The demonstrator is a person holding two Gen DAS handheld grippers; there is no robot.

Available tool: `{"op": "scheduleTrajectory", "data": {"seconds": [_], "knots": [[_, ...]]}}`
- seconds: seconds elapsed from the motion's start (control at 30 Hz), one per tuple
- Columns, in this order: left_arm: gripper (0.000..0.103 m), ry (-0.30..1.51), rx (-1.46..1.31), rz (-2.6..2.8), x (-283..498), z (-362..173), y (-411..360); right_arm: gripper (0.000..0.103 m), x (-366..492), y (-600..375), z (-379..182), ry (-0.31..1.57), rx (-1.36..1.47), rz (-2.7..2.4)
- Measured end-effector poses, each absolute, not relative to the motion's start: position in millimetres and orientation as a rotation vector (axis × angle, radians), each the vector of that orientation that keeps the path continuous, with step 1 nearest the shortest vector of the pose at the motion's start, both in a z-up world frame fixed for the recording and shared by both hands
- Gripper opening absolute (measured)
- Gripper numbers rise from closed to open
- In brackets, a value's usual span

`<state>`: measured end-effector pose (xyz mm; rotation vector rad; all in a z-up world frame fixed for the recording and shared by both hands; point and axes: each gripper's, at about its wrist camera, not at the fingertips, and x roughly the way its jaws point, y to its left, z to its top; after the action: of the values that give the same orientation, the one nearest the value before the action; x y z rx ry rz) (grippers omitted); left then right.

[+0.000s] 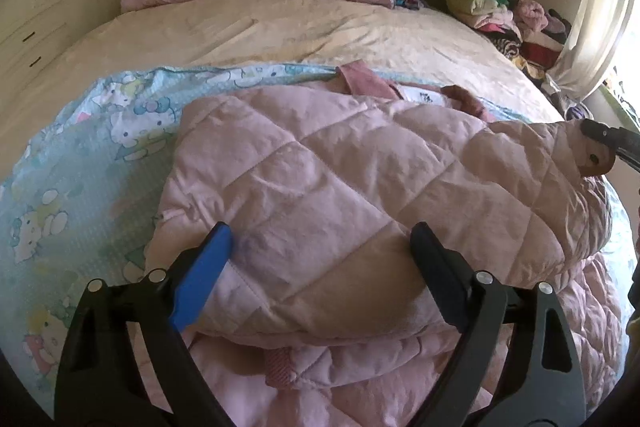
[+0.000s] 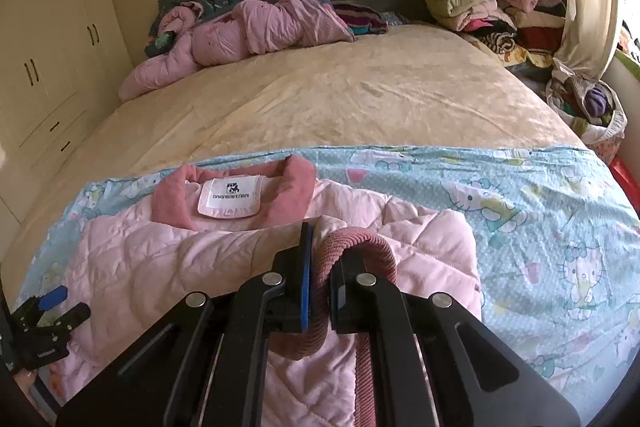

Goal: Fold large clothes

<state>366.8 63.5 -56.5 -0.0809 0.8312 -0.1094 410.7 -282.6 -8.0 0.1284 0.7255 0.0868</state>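
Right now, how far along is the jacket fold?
Done: the pink quilted jacket lies on the Hello Kitty sheet, collar label up, one side already folded across the body. In hand: the right gripper is shut on the ribbed cuff, carrying that sleeve inward; the left gripper is open over the fold. Left: lay the sleeve, fold the hem up.

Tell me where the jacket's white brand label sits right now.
In the right wrist view the white brand label sits inside the dusty-pink collar, left of centre, just beyond the right tongs, which are shut on the ribbed cuff.
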Motion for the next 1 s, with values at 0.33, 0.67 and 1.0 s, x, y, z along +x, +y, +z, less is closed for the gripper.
{"op": "scheduleTrajectory", "data": {"seconds": [0.33,0.67,1.0], "knots": [[0.083,0.841,-0.069,-0.099,368,-59,60,0.037,397,-279,1,0.734,0.149,0.113],[0.085,0.870,-0.061,-0.086,371,-74,61,0.066,360,-259,27,0.640,0.124,0.156],[0.086,0.884,-0.096,-0.098,373,-86,67,0.079,368,-193,-1,0.753,0.023,0.276]]}}
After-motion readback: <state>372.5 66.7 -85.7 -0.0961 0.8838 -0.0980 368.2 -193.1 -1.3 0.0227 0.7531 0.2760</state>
